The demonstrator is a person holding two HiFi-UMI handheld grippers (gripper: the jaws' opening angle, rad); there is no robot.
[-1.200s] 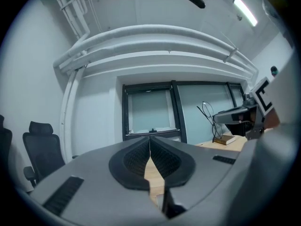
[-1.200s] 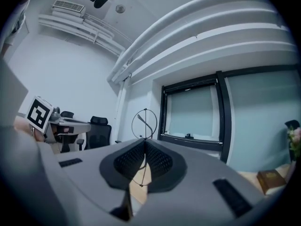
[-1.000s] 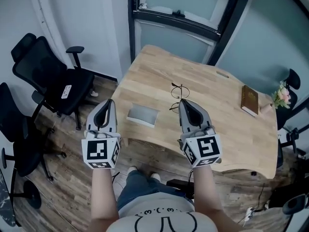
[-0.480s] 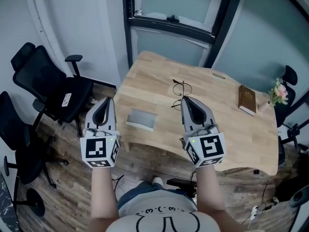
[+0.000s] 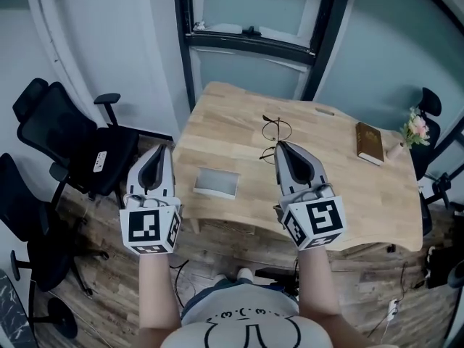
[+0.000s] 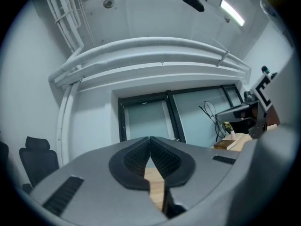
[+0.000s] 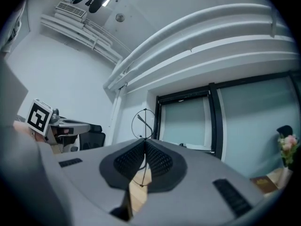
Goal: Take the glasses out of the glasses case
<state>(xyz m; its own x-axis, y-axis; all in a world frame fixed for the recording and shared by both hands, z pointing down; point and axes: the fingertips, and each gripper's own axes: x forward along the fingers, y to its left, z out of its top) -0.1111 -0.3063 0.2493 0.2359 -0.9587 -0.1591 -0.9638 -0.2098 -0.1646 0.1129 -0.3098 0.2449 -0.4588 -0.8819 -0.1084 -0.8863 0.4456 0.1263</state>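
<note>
In the head view, thin round wire glasses (image 5: 274, 131) hang above the wooden table (image 5: 348, 187), pinched at the tip of my right gripper (image 5: 281, 145). The right gripper view shows one lens ring (image 7: 143, 121) rising from between that gripper's (image 7: 144, 142) meeting pads. A flat grey glasses case (image 5: 216, 182) lies on the table near its front left edge, between the two grippers and below them. My left gripper (image 5: 154, 151) is held up left of the case, off the table's edge; its pads touch in the left gripper view (image 6: 150, 140) with nothing between them.
A brown book (image 5: 369, 143) and a small bunch of flowers (image 5: 415, 127) sit at the table's far right. Black office chairs (image 5: 65, 136) stand on the wood floor to the left. A dark window frame (image 5: 250, 38) runs behind the table.
Both grippers have risen together, the right one carrying the glasses higher above the table. The case has stayed where it lay.
</note>
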